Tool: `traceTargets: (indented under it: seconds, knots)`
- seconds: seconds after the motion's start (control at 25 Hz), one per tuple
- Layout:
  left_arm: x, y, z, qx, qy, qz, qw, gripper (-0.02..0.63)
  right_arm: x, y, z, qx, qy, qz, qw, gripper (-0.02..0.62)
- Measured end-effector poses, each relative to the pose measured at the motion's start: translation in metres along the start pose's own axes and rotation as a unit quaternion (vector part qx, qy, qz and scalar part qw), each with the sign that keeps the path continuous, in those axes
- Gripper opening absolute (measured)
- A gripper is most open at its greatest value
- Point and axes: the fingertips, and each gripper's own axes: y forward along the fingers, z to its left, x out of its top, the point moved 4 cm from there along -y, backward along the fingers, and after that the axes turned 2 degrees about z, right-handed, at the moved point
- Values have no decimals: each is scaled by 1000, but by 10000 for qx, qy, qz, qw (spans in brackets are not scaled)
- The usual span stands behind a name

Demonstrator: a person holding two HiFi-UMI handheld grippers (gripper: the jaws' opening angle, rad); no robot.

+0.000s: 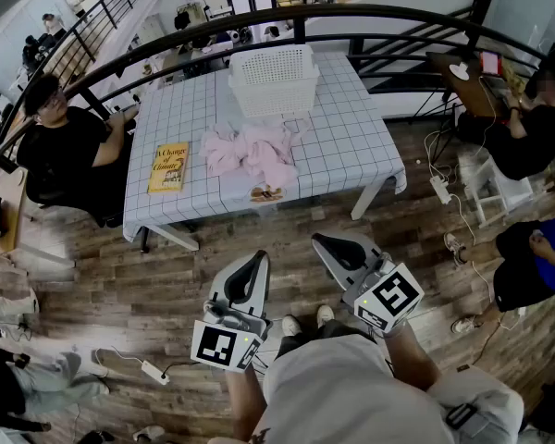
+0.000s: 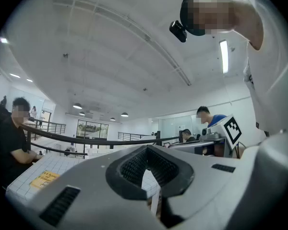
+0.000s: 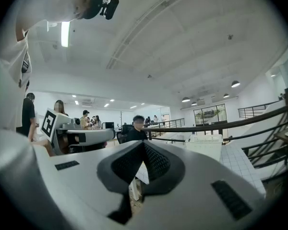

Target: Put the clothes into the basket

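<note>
A heap of pink clothes point(image 1: 250, 151) lies in the middle of the white checked table point(image 1: 351, 146). Behind it, at the table's far end, stands the white slatted basket point(image 1: 273, 77), which also shows in the right gripper view as the basket point(image 3: 205, 143). My left gripper point(image 1: 256, 259) and right gripper point(image 1: 326, 241) hang level over the wooden floor, well short of the table's near edge. Both are shut with nothing in them; the left gripper point(image 2: 146, 157) and the right gripper point(image 3: 144, 152) show their ribbed pads meeting.
A yellow book point(image 1: 168, 166) and a small brown item point(image 1: 266, 192) lie on the table. A person in black point(image 1: 60, 146) sits at its left side; others sit at the right point(image 1: 536, 128). A black railing point(image 1: 351, 12) curves behind. A power strip point(image 1: 153, 370) lies on the floor.
</note>
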Motion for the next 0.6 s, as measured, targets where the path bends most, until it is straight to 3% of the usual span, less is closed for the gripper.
traceTargets:
  seconds: [0.4, 0.6]
  knots:
    - [-2, 23, -10, 43, 14, 40, 10000, 2, -1, -8, -27, -160, 3, 23, 9999, 15]
    - [-2, 33, -19, 155, 46, 110, 9998, 2, 0, -14, -37, 4, -39, -18, 10000, 15]
